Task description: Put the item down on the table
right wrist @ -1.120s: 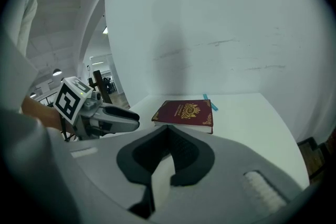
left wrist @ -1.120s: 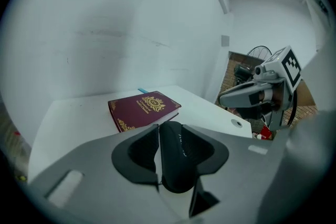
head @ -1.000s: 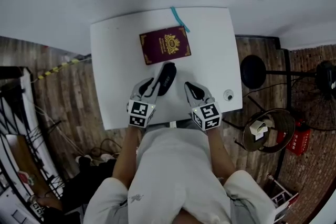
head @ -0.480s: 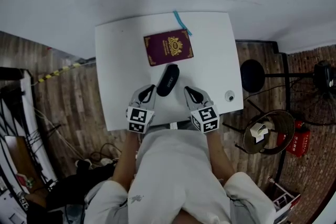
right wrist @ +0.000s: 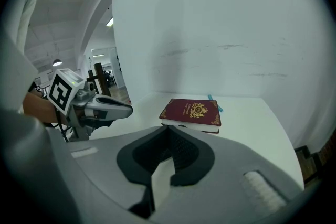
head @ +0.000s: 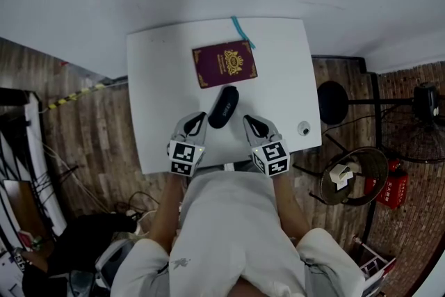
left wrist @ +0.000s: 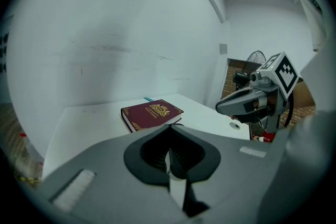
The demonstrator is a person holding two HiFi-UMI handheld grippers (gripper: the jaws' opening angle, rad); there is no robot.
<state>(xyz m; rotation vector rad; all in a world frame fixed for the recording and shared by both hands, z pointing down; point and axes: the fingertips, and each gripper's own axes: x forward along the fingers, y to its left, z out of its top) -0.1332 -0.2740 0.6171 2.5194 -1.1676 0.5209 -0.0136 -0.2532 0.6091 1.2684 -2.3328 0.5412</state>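
Observation:
A black oblong case (head: 223,106) lies free on the white table (head: 153,80), just in front of a maroon book (head: 224,63) with gold print. My left gripper (head: 197,123) sits to the case's near left, shut and empty, a small gap away from it. To the near right of the case is my right gripper (head: 253,124), also shut with nothing held. In the left gripper view the shut jaws (left wrist: 170,126) point toward the book (left wrist: 151,114), and the right gripper (left wrist: 244,104) shows at the right. The right gripper view shows the book (right wrist: 192,112) and the left gripper (right wrist: 107,109). My jaws hide the case in both gripper views.
A teal strip (head: 240,30) lies at the table's far edge against the white wall. A small round object (head: 302,126) sits near the table's right front corner. On the floor to the right stand a black stool (head: 334,94), a round basket (head: 354,174) and a red object (head: 393,184).
A second ago my left gripper was on the black case. It has let go and drawn back toward the person, and its jaws have shut. The case now rests on the table.

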